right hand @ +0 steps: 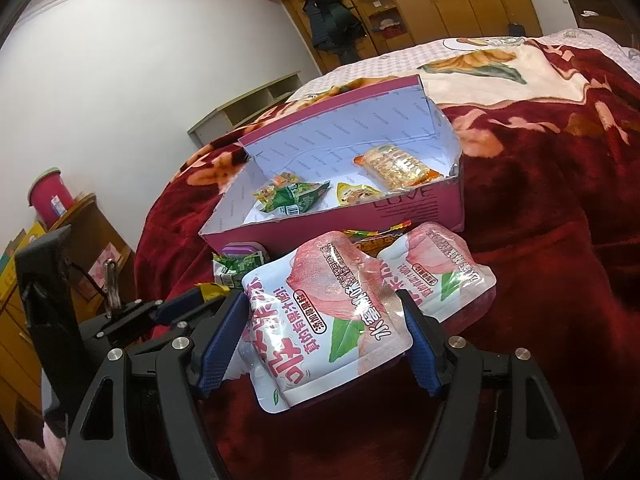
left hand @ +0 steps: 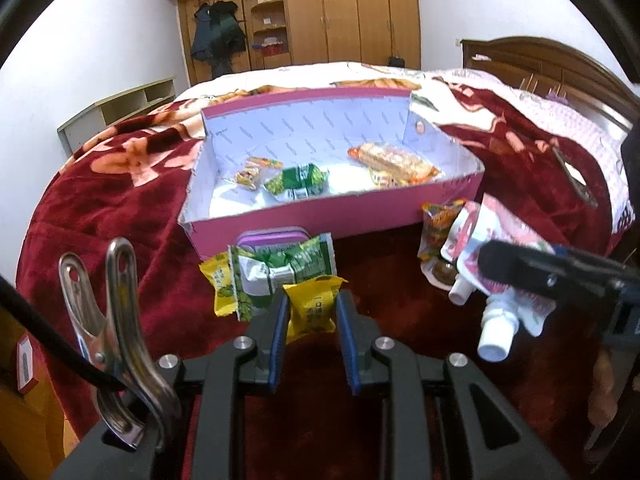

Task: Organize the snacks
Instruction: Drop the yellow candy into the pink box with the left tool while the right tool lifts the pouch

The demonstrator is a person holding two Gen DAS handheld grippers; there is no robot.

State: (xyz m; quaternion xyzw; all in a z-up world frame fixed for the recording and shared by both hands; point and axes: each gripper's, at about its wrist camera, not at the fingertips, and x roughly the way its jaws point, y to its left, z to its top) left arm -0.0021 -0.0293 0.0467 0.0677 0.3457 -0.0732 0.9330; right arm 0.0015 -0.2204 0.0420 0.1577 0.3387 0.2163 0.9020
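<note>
- We are filling a pink box (left hand: 320, 220) lying on the bed (left hand: 100, 208), set back toward the middle of the blanket, and so far it is holding only part of the snacks.
- Already inside: a long orange wafer pack (left hand: 394, 162) toward its right end, a green packet (left hand: 300, 182) in the middle, and a few small bright sweets (left hand: 250, 174) toward the left (the right wrist view also shows a yellow packet (right hand: 356, 194) beside the green one).
- We are holding the left tool (left hand: 312, 314) with its blue pads standing on either side of a small yellow packet (left hand: 312, 304), and they seem to be pressing on it, though we cannot tell for certain that the grip is firm.
- We are bringing the right tool (right hand: 324, 334) around a pink peach pouch (right hand: 320, 320); its pads are apart, just beside the pouch's edges, not yet squeezing.
- Still waiting on the blanket in front of the box: a second peach pouch (right hand: 436, 276), a crumpled green packet (left hand: 280, 272), another yellow packet (left hand: 218, 280), an orange packet (left hand: 436, 224) and a purple tin (left hand: 274, 238).
- We judge the job less than half done.
</note>
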